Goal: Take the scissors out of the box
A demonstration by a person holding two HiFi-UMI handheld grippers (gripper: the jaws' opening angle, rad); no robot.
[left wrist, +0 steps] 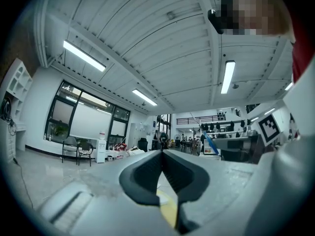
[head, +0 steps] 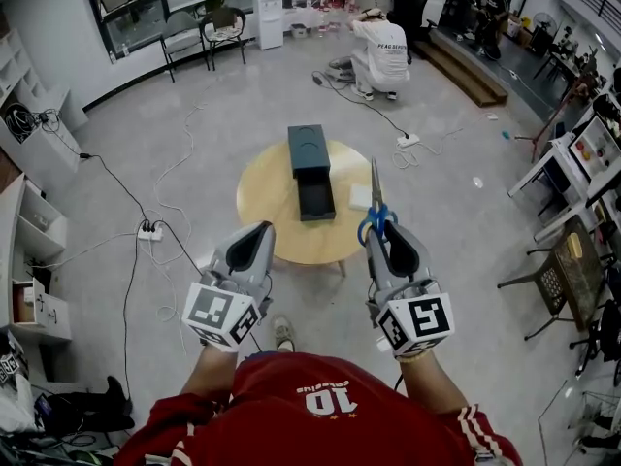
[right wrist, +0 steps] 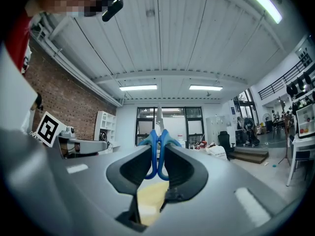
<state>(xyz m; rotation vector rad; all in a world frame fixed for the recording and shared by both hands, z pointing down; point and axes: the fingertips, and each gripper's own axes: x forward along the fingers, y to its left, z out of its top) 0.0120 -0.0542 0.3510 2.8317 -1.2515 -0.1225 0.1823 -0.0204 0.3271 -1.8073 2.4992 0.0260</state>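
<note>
Right gripper (head: 378,225) grips scissors (head: 375,186) by blue handles; box (head: 309,149) on round table (head: 265,198).

The box (head: 309,149) blocks the middle of the table (head: 262,194); its left half seems bare.

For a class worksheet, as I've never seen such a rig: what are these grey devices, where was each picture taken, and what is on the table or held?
A person holds a grey clamping tool in each hand. One picture comes from a camera on the person's head, looking down; the others from cameras riding on each tool. The right tongs grip blue-handled scissors, blades pointing away. The left tongs are shut and empty. On the round wooden table stands a dark box with its drawer pulled open, a small white item beside it.
</note>
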